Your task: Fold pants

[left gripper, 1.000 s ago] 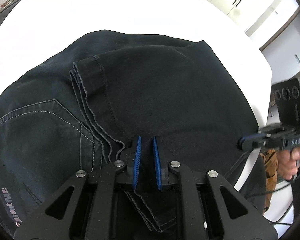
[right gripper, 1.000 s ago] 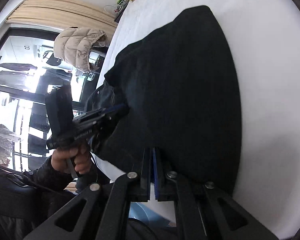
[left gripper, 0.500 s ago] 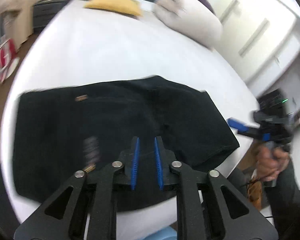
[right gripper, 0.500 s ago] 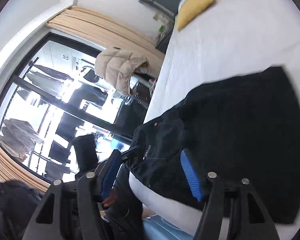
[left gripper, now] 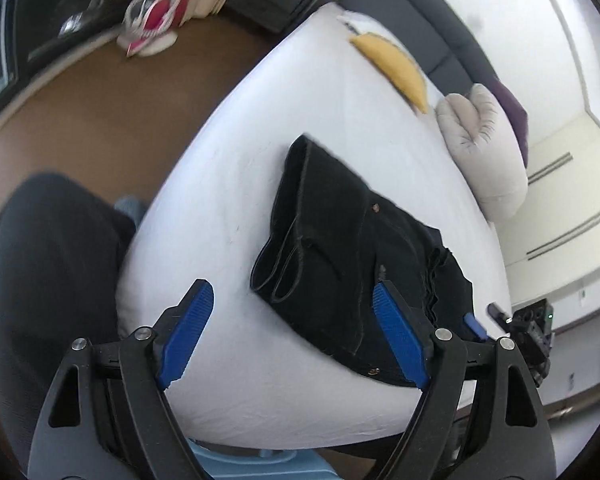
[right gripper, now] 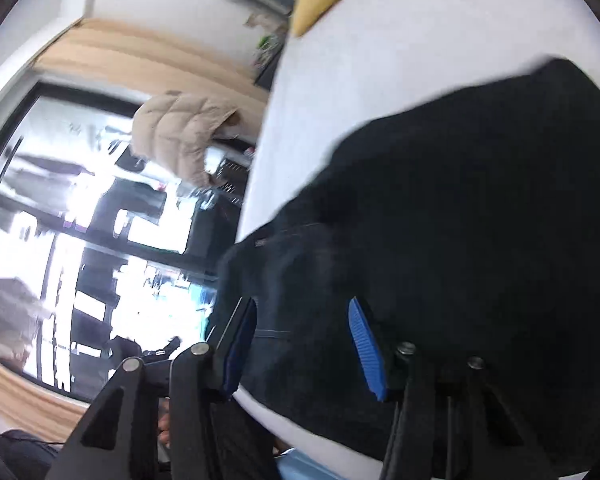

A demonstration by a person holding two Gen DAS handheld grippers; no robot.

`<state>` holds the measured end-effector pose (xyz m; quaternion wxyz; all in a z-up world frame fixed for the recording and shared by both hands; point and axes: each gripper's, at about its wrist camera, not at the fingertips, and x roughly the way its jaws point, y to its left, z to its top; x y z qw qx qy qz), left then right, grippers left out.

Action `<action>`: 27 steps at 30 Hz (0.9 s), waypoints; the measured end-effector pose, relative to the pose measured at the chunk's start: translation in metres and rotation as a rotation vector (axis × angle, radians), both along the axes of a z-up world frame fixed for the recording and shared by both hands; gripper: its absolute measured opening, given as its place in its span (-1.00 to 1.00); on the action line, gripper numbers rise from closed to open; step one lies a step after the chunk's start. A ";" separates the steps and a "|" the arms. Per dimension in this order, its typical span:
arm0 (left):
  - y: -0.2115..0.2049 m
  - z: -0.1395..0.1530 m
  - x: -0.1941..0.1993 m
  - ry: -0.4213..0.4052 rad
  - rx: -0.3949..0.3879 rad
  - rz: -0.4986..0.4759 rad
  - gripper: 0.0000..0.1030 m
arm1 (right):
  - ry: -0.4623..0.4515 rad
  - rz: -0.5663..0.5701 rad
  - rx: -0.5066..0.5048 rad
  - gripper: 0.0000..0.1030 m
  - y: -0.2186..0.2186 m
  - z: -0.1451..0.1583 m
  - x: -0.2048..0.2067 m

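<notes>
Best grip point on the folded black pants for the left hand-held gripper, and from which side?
Likely the stacked hem end of the black pants, which lies nearest the left hand-held gripper, whose jaws are opening, empty. Approach from the near bed edge: the layered edges face that way, so one pinch could catch every layer.

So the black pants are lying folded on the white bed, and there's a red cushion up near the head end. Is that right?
Not quite: the cushion is yellow, not red, as the left wrist view shows. The rest holds: the black pants lie folded on the white bed, with the cushion up near the head end.
</notes>
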<state>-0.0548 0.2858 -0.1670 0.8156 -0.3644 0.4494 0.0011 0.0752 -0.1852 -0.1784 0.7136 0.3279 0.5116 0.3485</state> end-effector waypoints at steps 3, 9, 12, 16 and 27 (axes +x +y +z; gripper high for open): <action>-0.001 -0.018 0.003 0.035 -0.106 -0.006 0.58 | 0.018 0.021 0.012 0.09 0.017 -0.005 0.020; 0.004 -0.046 0.013 0.028 -0.215 0.031 0.56 | 0.158 -0.017 -0.046 0.03 0.012 -0.057 0.033; 0.008 -0.052 0.018 0.018 -0.253 0.052 0.52 | 0.167 -0.015 -0.025 0.05 0.006 -0.053 0.026; 0.008 -0.060 0.022 0.030 -0.297 0.048 -0.08 | 0.166 0.026 -0.026 0.12 0.019 -0.036 0.024; 0.000 -0.052 0.026 0.008 -0.261 0.019 -0.67 | 0.205 0.089 -0.114 0.20 0.044 -0.056 0.048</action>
